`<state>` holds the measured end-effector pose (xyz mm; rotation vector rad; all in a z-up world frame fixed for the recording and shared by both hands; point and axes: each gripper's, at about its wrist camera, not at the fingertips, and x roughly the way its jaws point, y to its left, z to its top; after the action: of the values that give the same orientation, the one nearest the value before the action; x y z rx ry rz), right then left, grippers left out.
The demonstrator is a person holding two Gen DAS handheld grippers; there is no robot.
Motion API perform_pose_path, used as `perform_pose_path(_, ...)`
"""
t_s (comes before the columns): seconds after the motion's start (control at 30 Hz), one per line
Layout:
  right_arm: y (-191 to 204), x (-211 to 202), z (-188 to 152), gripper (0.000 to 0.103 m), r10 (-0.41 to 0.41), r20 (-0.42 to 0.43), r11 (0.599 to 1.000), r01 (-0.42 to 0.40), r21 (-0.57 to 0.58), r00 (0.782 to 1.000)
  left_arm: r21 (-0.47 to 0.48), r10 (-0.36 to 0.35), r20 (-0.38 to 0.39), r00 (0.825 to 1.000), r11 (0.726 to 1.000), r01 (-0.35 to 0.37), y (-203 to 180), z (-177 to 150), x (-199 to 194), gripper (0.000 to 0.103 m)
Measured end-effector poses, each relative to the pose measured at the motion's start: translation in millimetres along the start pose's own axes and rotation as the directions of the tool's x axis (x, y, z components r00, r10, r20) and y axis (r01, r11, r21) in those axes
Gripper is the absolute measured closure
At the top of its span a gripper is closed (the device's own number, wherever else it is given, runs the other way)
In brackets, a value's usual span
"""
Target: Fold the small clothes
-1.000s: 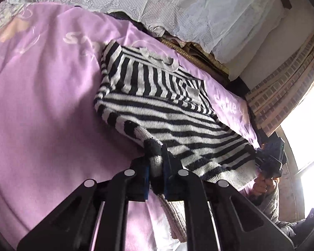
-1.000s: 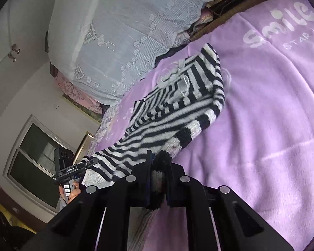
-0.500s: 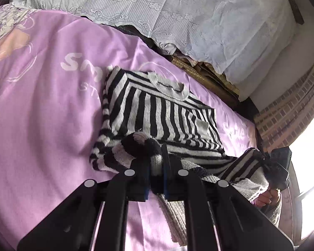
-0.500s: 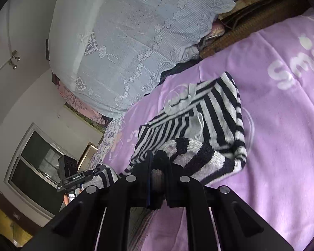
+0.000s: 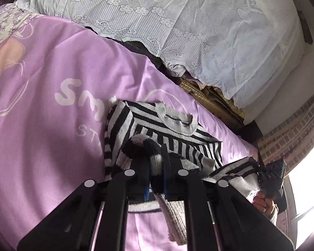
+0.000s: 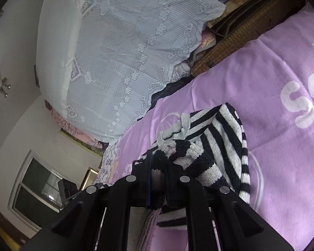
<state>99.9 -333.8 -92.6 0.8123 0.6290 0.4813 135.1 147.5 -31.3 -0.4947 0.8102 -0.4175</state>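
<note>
A small black-and-white striped sweater (image 5: 173, 138) lies on the purple blanket (image 5: 41, 115), grey collar toward the lace-covered pile. My left gripper (image 5: 156, 163) is shut on one bottom corner of the sweater, lifted and carried over the body toward the collar. My right gripper (image 6: 158, 172) is shut on the other bottom corner of the sweater (image 6: 226, 138), also raised above the chest. In the left wrist view the right gripper (image 5: 270, 173) shows at the far right with knit cloth in it and a hand below. The lower half hangs doubled between the two grippers.
A tall pile under white lace cloth (image 5: 178, 25) stands behind the blanket, with woven mats (image 5: 209, 96) at its foot. A brick-pattern wall (image 5: 293, 133) and a bright window lie right. In the right wrist view a window (image 6: 37, 188) is low left.
Both grippers have carried the hem forward over the sweater toward the collar, so the flat lower half is now doubled up over the chest. Both stay shut on the corners.
</note>
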Motion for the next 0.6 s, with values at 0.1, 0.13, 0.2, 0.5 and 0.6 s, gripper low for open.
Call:
perform_pose_path(0.1,-12,12,5,0.093,-0.012,0.010,0.999,0.011,0.030,1.000,-0.010,0.013,-0.004,1.000,1.000,-0.013,4,10,18,0.095)
perform_pose_path(0.13,-17,17,7,0.093,-0.019,0.014,0.999,0.018,0.044,1.000,-0.020,0.017,-0.005,1.000,1.000,-0.018,7,13,26,0.095)
perform_pose_path(0.2,-26,25,11,0.093,-0.040,0.023,0.998,0.039,0.058,0.999,-0.046,0.018,-0.007,1.000,0.999,-0.019,13,18,39,0.095)
perform_pose_path(0.5,-78,57,16,0.093,-0.097,0.006,0.985,0.095,0.144,0.995,-0.110,0.109,-0.046,0.993,0.987,-0.114,43,15,95,0.095)
perform_pose_path(0.6,-79,62,15,0.089,-0.115,-0.020,0.987,0.117,0.114,0.993,-0.133,0.096,-0.050,0.994,0.986,-0.101,48,14,94,0.093)
